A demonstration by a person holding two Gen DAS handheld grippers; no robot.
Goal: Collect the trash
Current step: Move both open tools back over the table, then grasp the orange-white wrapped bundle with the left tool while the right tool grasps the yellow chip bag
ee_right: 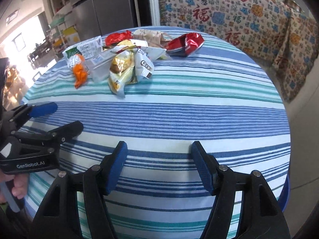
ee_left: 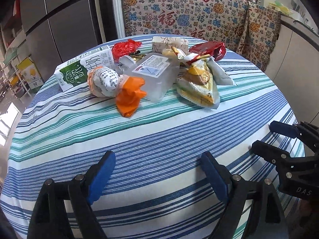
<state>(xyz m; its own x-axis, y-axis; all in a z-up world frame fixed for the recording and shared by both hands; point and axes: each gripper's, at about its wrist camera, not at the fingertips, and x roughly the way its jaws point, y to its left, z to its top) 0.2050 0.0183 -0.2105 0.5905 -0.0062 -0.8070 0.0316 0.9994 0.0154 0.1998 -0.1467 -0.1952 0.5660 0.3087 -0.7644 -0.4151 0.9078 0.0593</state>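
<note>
Hovering over bare striped tablecloth (ee_left: 159, 139), left gripper (ee_left: 157, 171) and right gripper (ee_right: 159, 165) both stand apart, empty. Farther back, trash pile (ee_left: 151, 73): orange bag (ee_left: 129, 97), clear plastic container (ee_left: 157, 75), snack wrappers (ee_left: 201, 83), milk carton (ee_left: 83, 67). Beyond, patterned cloth (ee_left: 189, 12) and refrigerator (ee_left: 65, 20).

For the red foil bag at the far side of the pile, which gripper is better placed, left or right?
Probably the right gripper. The red foil bag lies at the pile's right end with bare tablecloth before it. For the left gripper it sits farther right, behind the yellow snack bags. Both grippers are open and empty.
</note>
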